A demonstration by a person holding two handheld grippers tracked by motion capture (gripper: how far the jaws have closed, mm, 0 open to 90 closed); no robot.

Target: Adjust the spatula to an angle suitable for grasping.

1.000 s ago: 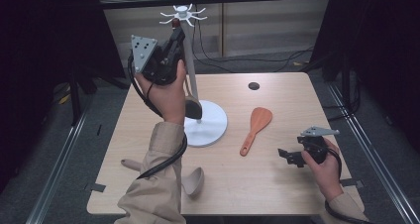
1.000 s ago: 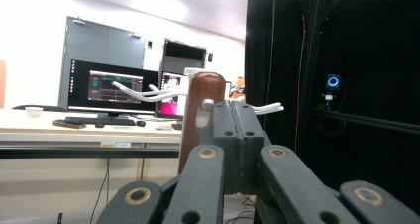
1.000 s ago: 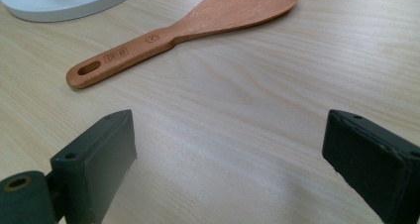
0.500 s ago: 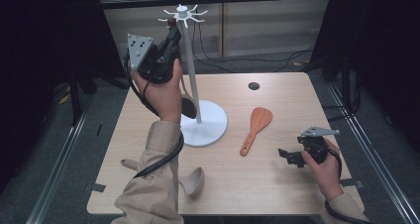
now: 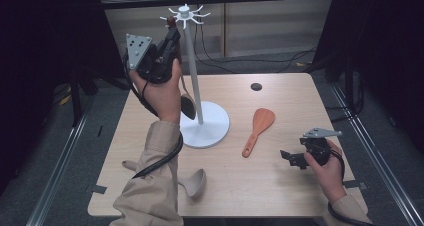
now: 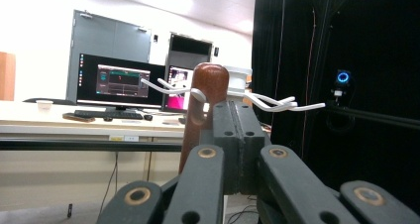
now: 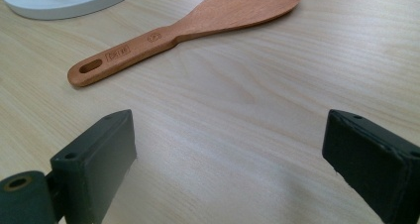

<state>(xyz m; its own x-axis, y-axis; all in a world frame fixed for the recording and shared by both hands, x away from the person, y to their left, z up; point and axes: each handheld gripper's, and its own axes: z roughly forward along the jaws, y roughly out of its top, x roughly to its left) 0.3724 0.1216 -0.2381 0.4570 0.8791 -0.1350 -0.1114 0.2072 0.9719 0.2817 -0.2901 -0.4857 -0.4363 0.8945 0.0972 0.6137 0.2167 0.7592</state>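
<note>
Left claw (image 5: 170,38), clamped on an upright dark spoon (image 6: 204,105), holds its handle tip against a hook (image 6: 171,89) at upper centre. Right claw (image 5: 292,158) rests apart on the desk (image 5: 280,186).

The light wooden table (image 5: 280,186) carries a white round-based hook stand (image 5: 207,128) below the raised left gripper (image 5: 172,36), an orange-brown wooden spatula (image 5: 258,130) just ahead of the right gripper (image 5: 290,157), a pale wooden ladle (image 5: 195,182) and a small black disc (image 5: 256,86)

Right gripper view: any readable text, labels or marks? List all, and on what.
Spatula handle: a small boxed stamp near the hanging hole, too blurred to read.
Spatula handle: a second small mark nearer the blade, looks like a logo, not legible.
Monitors in the left gripper view: screen content too small to read.
Nothing else carries text.
</note>
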